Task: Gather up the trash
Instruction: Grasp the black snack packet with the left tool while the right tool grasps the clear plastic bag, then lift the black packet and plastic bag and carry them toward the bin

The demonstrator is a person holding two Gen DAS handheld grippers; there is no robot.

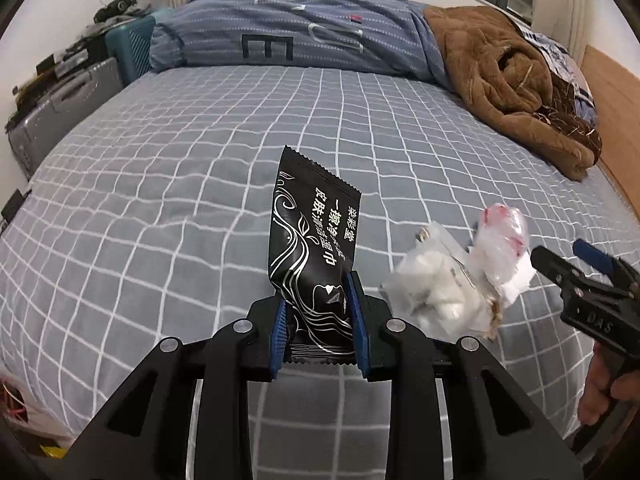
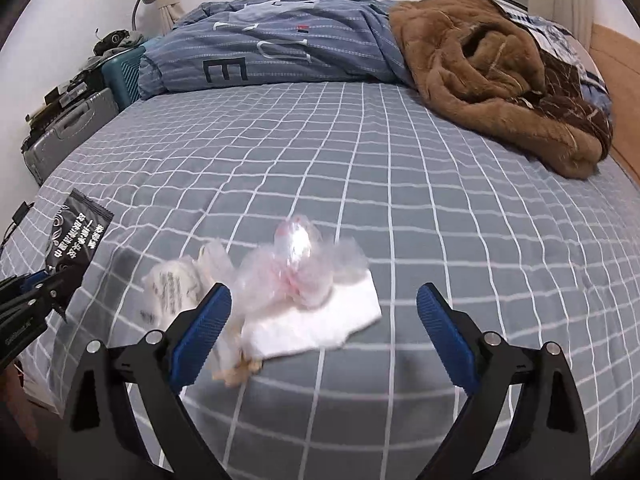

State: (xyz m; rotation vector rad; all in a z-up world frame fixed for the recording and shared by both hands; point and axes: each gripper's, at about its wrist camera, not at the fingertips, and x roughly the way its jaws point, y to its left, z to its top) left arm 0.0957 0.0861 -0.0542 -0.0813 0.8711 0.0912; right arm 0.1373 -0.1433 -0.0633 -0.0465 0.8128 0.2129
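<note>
The left gripper (image 1: 318, 320) is clamping a black wet-wipe packet (image 1: 312, 248) upright above the checked bed sheet (image 1: 160, 200); the right gripper (image 2: 324, 328) is standing wide open, holding nothing, over the crumpled white trash (image 2: 312, 312) lying on the sheet; a brown blanket (image 2: 500, 80) is lying farther back

Grid-sheeted bed (image 2: 400, 200) carries crumpled trash (image 2: 304, 292), quilt (image 2: 272, 52), brown blanket (image 2: 488, 80).

Your left wrist camera looks down along the left gripper (image 1: 318, 312), close over the bed (image 1: 160, 184), facing the blue duvet (image 1: 288, 28). Your right wrist camera rides the right gripper (image 2: 322, 312) just beside it, aimed the same way. Both share that duvet, the brown blanket (image 2: 492, 80) beside it, and the white trash pile (image 2: 304, 304) nearer you.
</note>
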